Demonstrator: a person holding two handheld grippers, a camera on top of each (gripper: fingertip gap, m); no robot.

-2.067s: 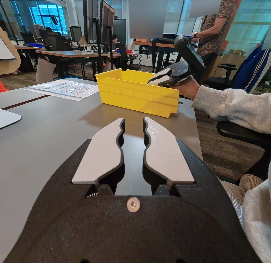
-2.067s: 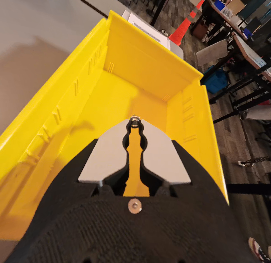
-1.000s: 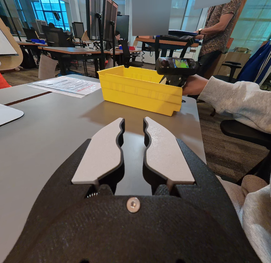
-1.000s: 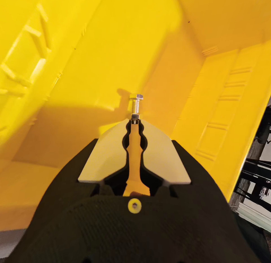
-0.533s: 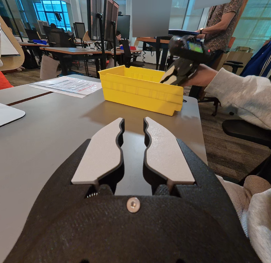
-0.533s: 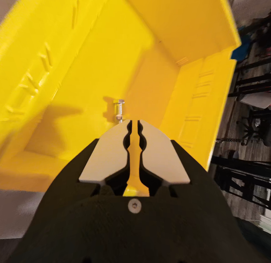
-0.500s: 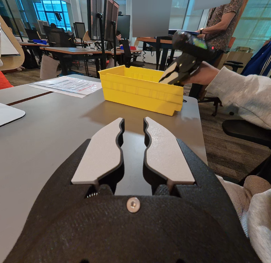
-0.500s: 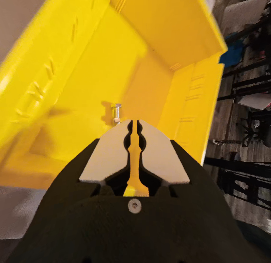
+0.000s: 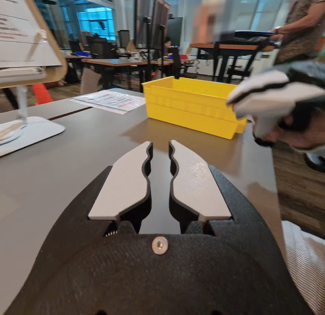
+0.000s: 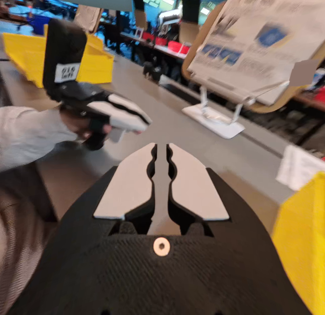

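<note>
My left gripper (image 9: 161, 143) hovers low over the grey table (image 9: 79, 162), fingers apart with nothing between them. A yellow bin (image 9: 190, 107) stands ahead of it near the table's right edge. My right gripper (image 10: 161, 145) is over the table, clear of the bin, with a narrow gap between its fingers and nothing in it. It shows blurred at the right of the left wrist view (image 9: 230, 104), beside the bin's near corner. The left gripper (image 10: 146, 125), held in a hand with a grey sleeve, shows ahead in the right wrist view. The bin's inside is hidden.
A board on a white stand (image 10: 212, 121) stands on the table, with a sheet in a plastic sleeve (image 9: 109, 100) beside the bin. The yellow bin's wall (image 10: 299, 236) is at my right gripper's right. Another yellow bin (image 10: 24, 56) stands farther off. A person stands beyond the table.
My right gripper let go of a bolt inside the yellow bin, came out and swung round over the table toward the left gripper. My left gripper turned slightly left.
</note>
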